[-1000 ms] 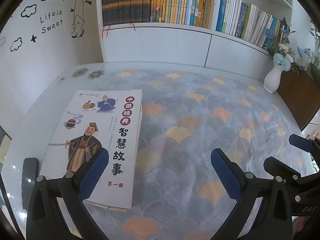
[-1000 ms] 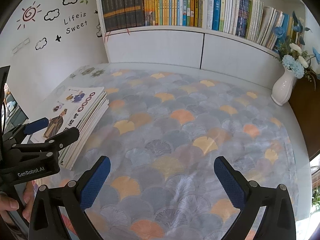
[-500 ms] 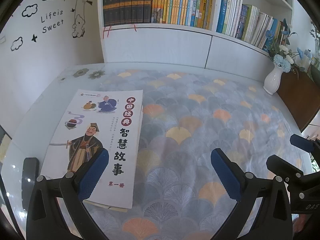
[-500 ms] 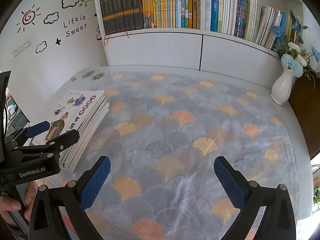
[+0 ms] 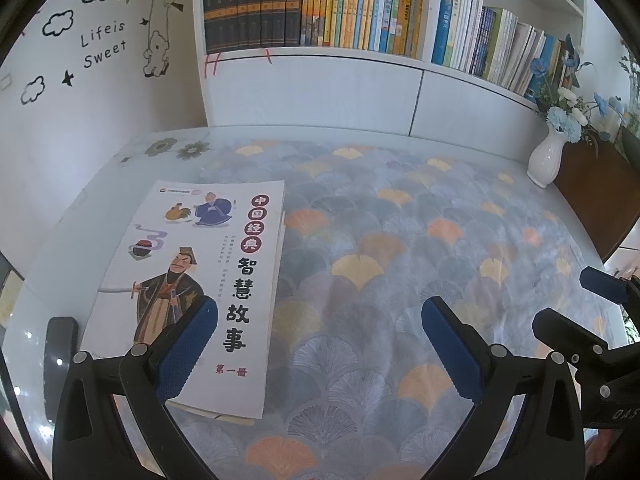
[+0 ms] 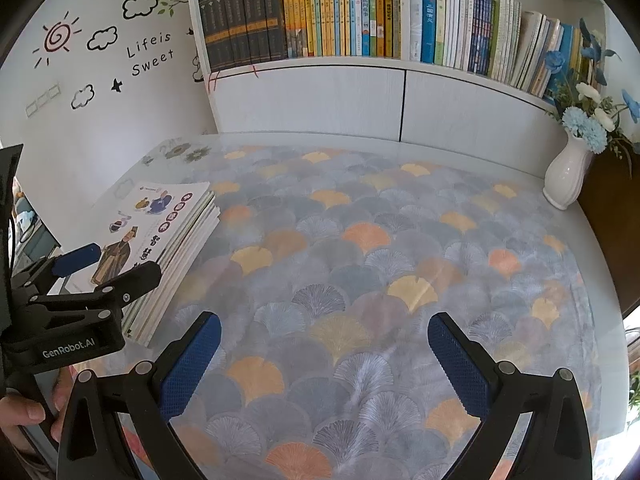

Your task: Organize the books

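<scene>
A stack of thin books (image 5: pixel 192 280) lies on the left of the table, its top cover white with a cartoon robed man and black Chinese title. My left gripper (image 5: pixel 320 344) hovers open just before the stack's near end, its left finger (image 5: pixel 188 344) over the cover's lower corner. In the right wrist view the same stack (image 6: pixel 168 236) shows several page edges, with the left gripper (image 6: pixel 108 268) above its near end. My right gripper (image 6: pixel 324 356) is open over the bare cloth, holding nothing, and appears at the right edge (image 5: pixel 580 304) of the left wrist view.
A white bookshelf (image 5: pixel 320 12) with upright books (image 6: pixel 340 20) runs along the back wall. A white vase (image 6: pixel 568 176) of blue flowers stands back right. A fan-patterned cloth (image 5: pixel 400 240) covers the table. A dark flat object (image 5: pixel 60 332) lies left of the stack. A hand (image 6: pixel 24 412) holds the left gripper.
Both views have shifted only slightly; the grippers have drifted a little and stay open. The stack of books has not moved.
</scene>
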The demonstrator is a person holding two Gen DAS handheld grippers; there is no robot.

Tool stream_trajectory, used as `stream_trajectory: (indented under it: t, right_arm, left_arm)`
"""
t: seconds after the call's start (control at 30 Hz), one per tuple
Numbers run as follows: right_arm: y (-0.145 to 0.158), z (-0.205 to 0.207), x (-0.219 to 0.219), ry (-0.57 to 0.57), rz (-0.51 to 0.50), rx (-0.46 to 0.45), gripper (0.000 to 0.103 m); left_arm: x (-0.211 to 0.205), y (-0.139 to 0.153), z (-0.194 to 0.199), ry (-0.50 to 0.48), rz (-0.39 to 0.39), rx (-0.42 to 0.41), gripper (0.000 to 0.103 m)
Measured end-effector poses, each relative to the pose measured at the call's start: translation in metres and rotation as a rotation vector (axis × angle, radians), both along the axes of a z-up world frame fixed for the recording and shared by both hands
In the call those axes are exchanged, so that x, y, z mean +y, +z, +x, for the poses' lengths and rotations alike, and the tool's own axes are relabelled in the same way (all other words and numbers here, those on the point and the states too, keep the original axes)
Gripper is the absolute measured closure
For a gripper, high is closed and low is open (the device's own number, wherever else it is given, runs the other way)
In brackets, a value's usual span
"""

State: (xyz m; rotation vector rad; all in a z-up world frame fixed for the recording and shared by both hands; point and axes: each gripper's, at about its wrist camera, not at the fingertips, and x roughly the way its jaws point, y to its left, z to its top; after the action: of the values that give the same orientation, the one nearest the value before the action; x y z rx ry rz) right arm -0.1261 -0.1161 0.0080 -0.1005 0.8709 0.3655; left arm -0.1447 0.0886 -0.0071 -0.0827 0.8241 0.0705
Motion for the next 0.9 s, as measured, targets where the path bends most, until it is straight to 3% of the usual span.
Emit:
stream_trajectory:
  t: [0.9]
  right_arm:
    - [0.001, 0.0004, -0.002, -0.026, 0.023, -0.005, 0.0]
  left_arm:
    - [-0.0026, -0.0027, 0.0069, -0.022, -0.001, 0.0, 0.001]
